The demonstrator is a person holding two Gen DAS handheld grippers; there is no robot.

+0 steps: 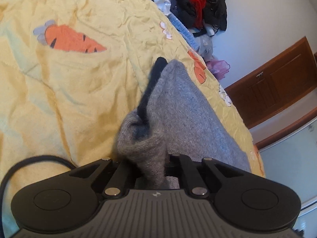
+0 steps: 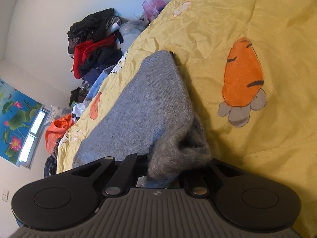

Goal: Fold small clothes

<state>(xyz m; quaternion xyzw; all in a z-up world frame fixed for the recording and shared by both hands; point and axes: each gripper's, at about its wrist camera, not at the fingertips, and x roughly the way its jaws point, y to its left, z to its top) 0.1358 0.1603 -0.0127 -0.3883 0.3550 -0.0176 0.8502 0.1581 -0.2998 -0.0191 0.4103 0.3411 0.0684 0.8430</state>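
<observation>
A grey knitted garment (image 1: pixel 178 109) with a black strip (image 1: pixel 152 81) along its edge lies on a yellow bedsheet (image 1: pixel 69 99) printed with carrots. My left gripper (image 1: pixel 152 168) is shut on a bunched corner of it; its fingertips are buried in the knit. In the right wrist view the same grey garment (image 2: pixel 142 107) stretches away over the sheet (image 2: pixel 257 148), and my right gripper (image 2: pixel 168 170) is shut on another bunched corner of it. Both held corners are lifted a little off the sheet.
A pile of dark and red clothes (image 1: pixel 196 6) lies past the bed's far edge, also in the right wrist view (image 2: pixel 93 45). A purple plastic bag (image 1: pixel 220 67) and an orange bag (image 2: pixel 57 132) sit by the bed. A brown wooden door (image 1: pixel 277 83) stands behind.
</observation>
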